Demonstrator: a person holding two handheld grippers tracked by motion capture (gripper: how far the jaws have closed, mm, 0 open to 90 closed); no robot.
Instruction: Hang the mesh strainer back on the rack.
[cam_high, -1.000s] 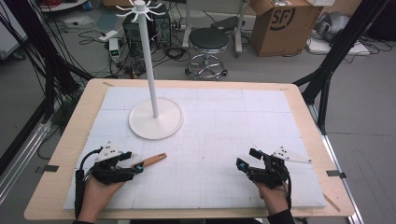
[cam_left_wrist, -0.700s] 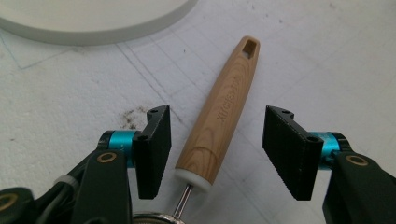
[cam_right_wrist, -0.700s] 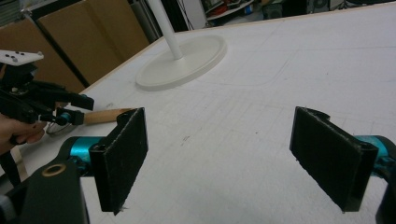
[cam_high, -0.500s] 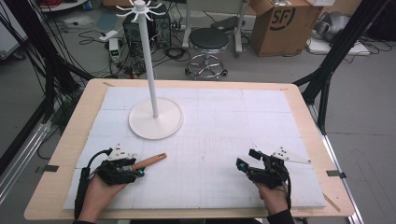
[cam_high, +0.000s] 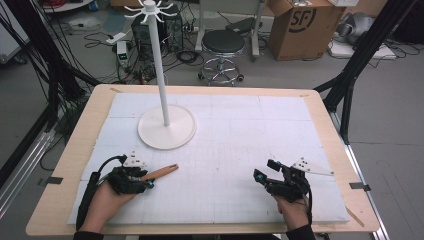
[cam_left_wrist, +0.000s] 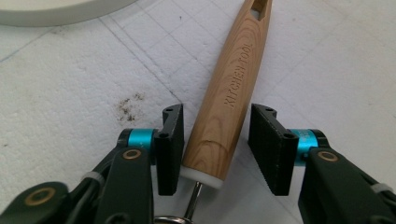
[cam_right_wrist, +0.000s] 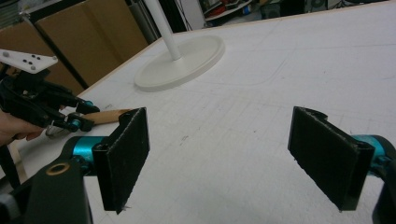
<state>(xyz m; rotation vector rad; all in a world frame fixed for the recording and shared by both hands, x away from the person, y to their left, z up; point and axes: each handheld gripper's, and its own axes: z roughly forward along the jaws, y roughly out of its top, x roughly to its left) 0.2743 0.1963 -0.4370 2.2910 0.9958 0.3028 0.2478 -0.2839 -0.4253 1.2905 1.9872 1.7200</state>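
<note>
Looking down from the high view, we hold the left gripper (cam_high: 145, 181) over the near end of the wooden handle (cam_high: 161, 172), which lies flat on the mat (cam_high: 240, 150) just in front of the stand (cam_high: 166, 129), likely set there for an easy pick. Our right gripper (cam_high: 264, 176) waits well right of the stand.

From the left gripper view, our jaws have just been closing around the handle (cam_left_wrist: 225, 100); narrow gaps remain, pads not yet pressing.

From the right gripper view, our jaws gape wide, empty, aimed toward the stand (cam_right_wrist: 182, 58).
</note>
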